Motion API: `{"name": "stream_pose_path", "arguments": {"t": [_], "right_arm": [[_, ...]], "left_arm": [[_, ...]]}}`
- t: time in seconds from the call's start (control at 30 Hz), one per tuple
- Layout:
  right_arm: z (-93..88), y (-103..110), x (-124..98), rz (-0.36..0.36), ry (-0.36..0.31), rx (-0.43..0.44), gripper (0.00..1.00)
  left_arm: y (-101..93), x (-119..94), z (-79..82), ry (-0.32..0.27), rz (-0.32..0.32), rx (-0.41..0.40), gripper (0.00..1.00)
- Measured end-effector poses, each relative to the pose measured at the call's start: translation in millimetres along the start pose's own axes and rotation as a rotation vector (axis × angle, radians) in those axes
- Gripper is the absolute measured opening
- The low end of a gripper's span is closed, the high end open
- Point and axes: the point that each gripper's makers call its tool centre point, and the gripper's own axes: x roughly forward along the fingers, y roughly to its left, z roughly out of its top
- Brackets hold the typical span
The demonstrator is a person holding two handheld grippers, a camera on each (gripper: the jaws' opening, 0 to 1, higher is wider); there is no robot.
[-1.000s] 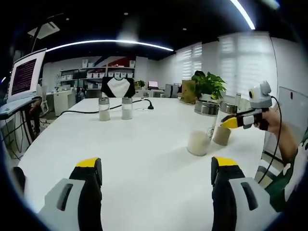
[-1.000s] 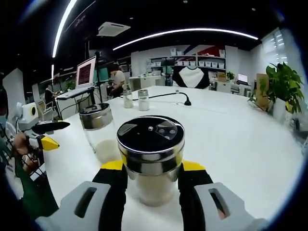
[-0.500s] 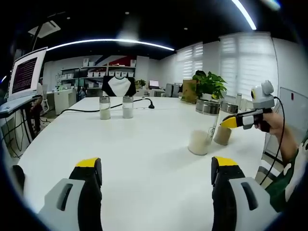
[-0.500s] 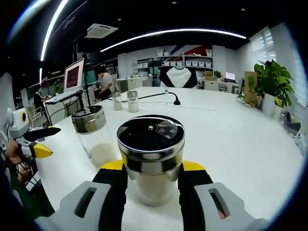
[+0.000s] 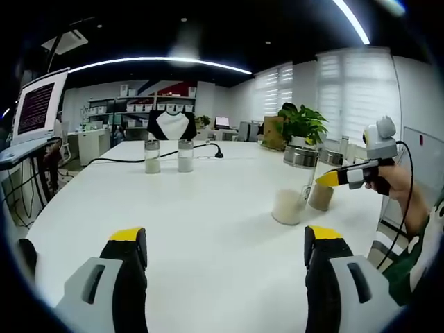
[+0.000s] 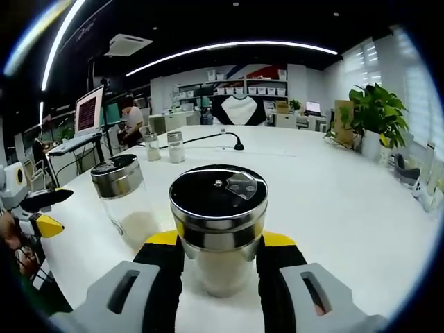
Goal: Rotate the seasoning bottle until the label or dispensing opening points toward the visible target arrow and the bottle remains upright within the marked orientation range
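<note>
My right gripper [image 6: 218, 244] is shut on a glass seasoning bottle [image 6: 218, 267] with white powder and a shiny black-topped lid [image 6: 218, 196]; the bottle stands upright on the white table [image 6: 333, 201]. The lid's dispensing flap points to the upper right of the right gripper view. In the left gripper view the same bottle [image 5: 320, 197] stands at the right, with the right gripper [image 5: 331, 177] closed around it. My left gripper [image 5: 226, 239] hovers open over the table with nothing between its jaws, and it appears at the left edge of the right gripper view [image 6: 38, 211].
A second, taller powder bottle [image 6: 127, 201] [image 5: 289, 189] stands just beside the held one. Two more bottles [image 5: 167, 155] and a black cable [image 5: 118, 161] lie at the far end. A potted plant [image 6: 374, 118] and a monitor [image 5: 36, 109] flank the table.
The right gripper has turned with the bottle in it, so the room and the neighbouring bottle slide left in its view. The left gripper has held still.
</note>
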Motion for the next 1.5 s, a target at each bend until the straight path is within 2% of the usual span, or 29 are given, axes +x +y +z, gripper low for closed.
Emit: {"name": "stream_pose_path", "arguments": {"t": [0.13,0.47,0.7,0.87,1.07,1.2,1.27,1.5], "right_arm": [[0.0,-0.2,0.0,-0.027,0.01,0.009,0.4],[-0.3,-1.3,0.1,-0.053,-0.001,0.03,0.4],[0.1,0.0,1.0,-0.046,0.002,0.02,0.4],[-0.1,-0.1,0.9,-0.048,0.003,0.017,0.4],[-1.9,0.3,0.9,-0.061,0.002,-0.036,0.4],[-0.2,3.7,-1.6,-0.037,-0.011,-0.025,0.49],[1.1,3.0,-3.6,-0.039,-0.012,-0.05,0.54],[8.8,0.4,-6.1,-0.01,-0.021,-0.07,0.57]], "left_arm": [[-1.3,2.6,-4.3,0.016,-0.005,-0.006,0.99],[-1.8,2.6,-4.7,0.014,-0.008,-0.015,0.99],[-3.2,3.3,-6.5,0.018,-0.013,-0.025,0.99],[-3.5,2.1,-1.7,-0.001,-0.017,-0.025,0.98],[-3.3,3.6,-5.4,0.011,-0.017,-0.031,0.98],[-4.8,3.6,-4.6,0.008,-0.023,-0.034,0.98],[-4.6,3.4,-3.9,0.004,-0.021,-0.038,0.98],[-7.4,2.5,-0.6,-0.006,-0.033,-0.032,0.99]]}}
